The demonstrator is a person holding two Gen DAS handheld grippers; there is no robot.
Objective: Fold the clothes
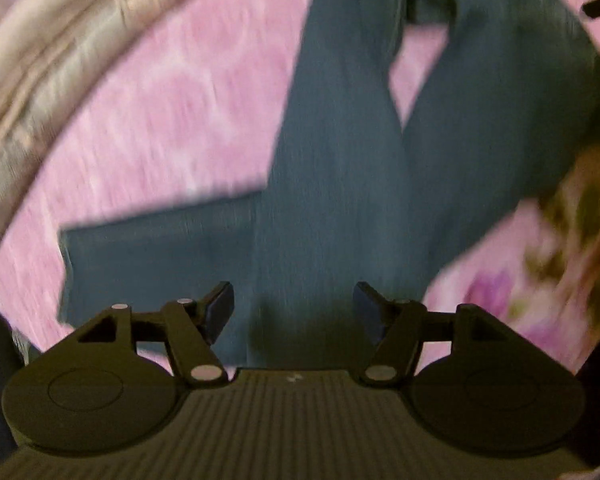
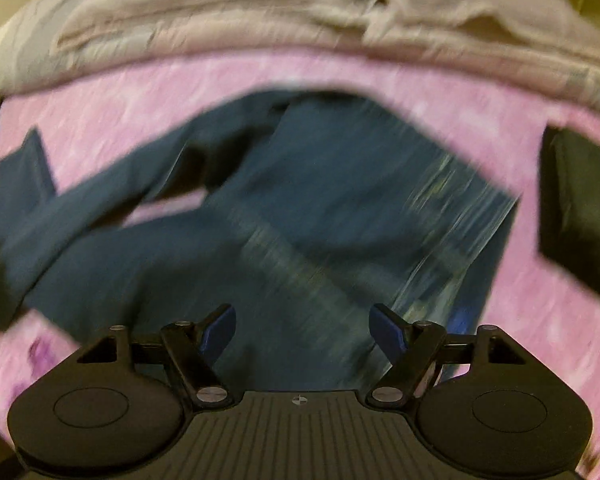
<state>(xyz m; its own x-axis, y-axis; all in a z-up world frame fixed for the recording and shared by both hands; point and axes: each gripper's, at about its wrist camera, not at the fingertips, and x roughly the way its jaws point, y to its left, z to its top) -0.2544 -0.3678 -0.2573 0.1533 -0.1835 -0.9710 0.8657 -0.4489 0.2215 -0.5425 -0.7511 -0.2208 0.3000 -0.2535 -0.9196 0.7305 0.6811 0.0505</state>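
2 grippers hover with jaws spread and empty over the teal trousers [image 1: 340,184] spread on the pink bedsheet [image 1: 172,120]: left gripper [image 1: 294,312] above a leg hem at 6 o'clock, right gripper [image 2: 302,330] near the waistband; pinch both layers squarely before lifting

A pink bedsheet [image 2: 340,76] with a mottled pattern covered the bed, turning to a purple-and-olive floral print [image 1: 560,240] at one edge. A rumpled beige blanket [image 2: 228,12] lay bunched along the far side of the sheet. A dark, flat rectangular object [image 2: 576,208], too blurred to identify, rested on the sheet's right.
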